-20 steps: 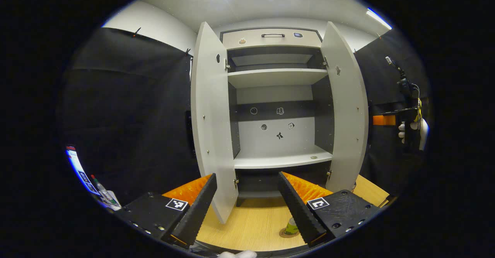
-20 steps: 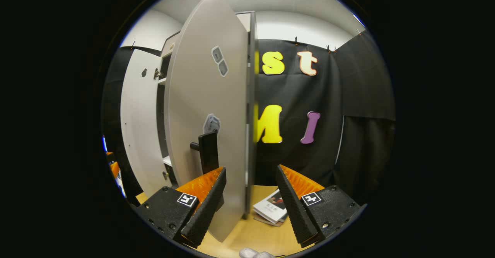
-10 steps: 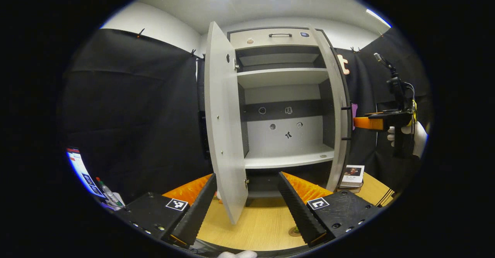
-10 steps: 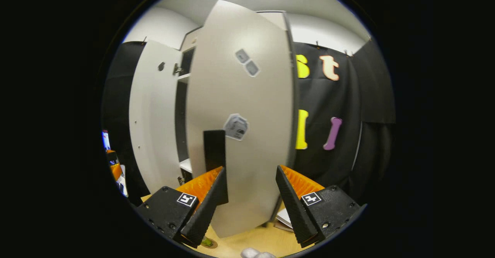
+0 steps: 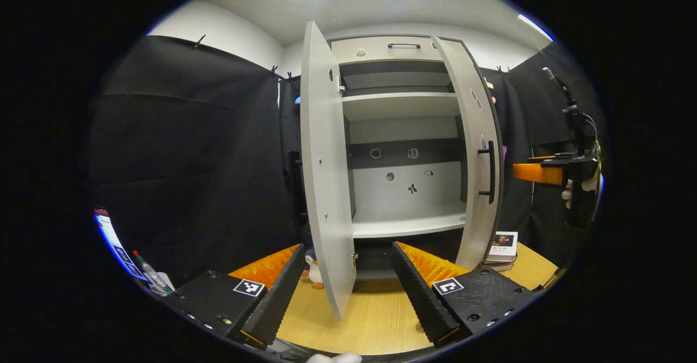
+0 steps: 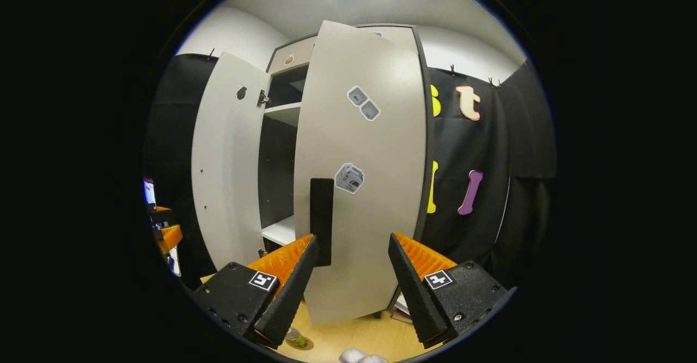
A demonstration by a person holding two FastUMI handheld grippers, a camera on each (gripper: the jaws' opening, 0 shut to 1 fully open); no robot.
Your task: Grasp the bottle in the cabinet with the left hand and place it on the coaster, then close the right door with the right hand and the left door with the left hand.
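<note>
In the left gripper view the grey cabinet (image 5: pixel 405 224) has its left door (image 5: pixel 326 189) wide open, edge toward me. Its right door (image 5: pixel 474 151) is swung partway shut. My left gripper (image 5: pixel 348 292) is open and holds nothing, low in front of the cabinet. A sliver of the coaster (image 5: pixel 418 327) peeks from behind its right finger. My right gripper (image 5: pixel 536 173) hovers to the right of the door handle (image 5: pixel 491 170). In the right gripper view my right gripper (image 6: pixel 351 287) is open before the right door (image 6: pixel 370 189). The green bottle (image 6: pixel 297 338) stands on the coaster.
A stack of books (image 5: pixel 501 243) lies on the wooden table (image 5: pixel 375 319) right of the cabinet. A small penguin toy (image 5: pixel 313 268) stands behind the left door. Markers (image 5: pixel 147 270) sit at the far left. The left gripper's orange finger (image 6: pixel 169 235) shows beyond the left door (image 6: pixel 228 161).
The right door has swung from wide open to partly shut, with my right gripper following its outer face. In the left gripper view the bottle has slipped behind the right finger.
</note>
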